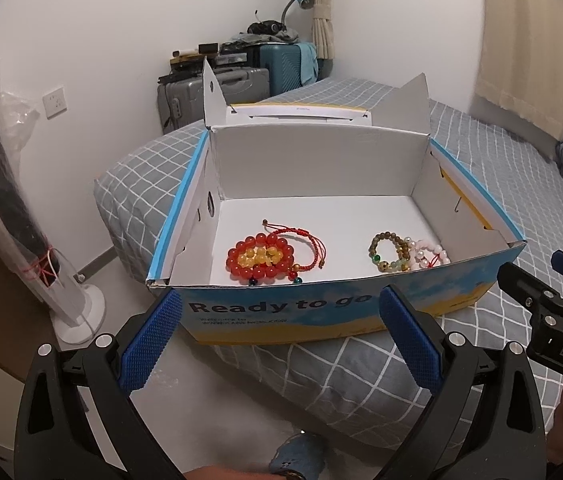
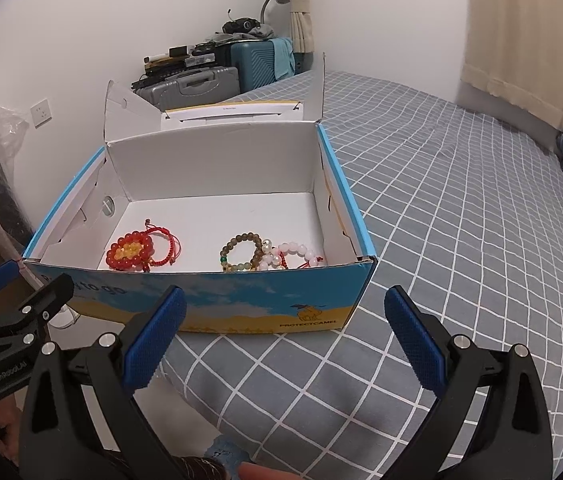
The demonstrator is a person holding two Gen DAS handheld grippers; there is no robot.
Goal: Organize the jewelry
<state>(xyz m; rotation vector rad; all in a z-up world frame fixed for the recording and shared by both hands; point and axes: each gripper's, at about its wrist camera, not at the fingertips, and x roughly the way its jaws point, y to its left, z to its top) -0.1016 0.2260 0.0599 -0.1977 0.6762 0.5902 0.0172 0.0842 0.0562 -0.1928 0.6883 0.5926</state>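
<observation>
Bedroom light is falling on a grey checked bed [image 2: 441, 208], and an open cardboard box [image 2: 241, 304] is sitting near its edge, flaps folded back so the white inside is showing. The jewelry is lying on the box floor: a red bead bracelet [image 1: 260, 255] with yellow beads at its centre and a braided red cord is resting toward the left, and well apart from it a brown and green bead bracelet [image 1: 389, 251] is touching a pale pink bead bracelet [image 1: 429, 255] near the right wall. That split is looking like a deliberate sorting. The beads are round and glossy; the card is smooth and matte.

Both grippers are hovering outside the near wall, the left gripper [image 1: 279, 338] and the right gripper [image 2: 285, 334] each with jaws spread wide and holding nothing, their ribbed blue pads [image 2: 157, 340] facing inward. Suitcases [image 1: 217, 88] are standing against the far wall.
</observation>
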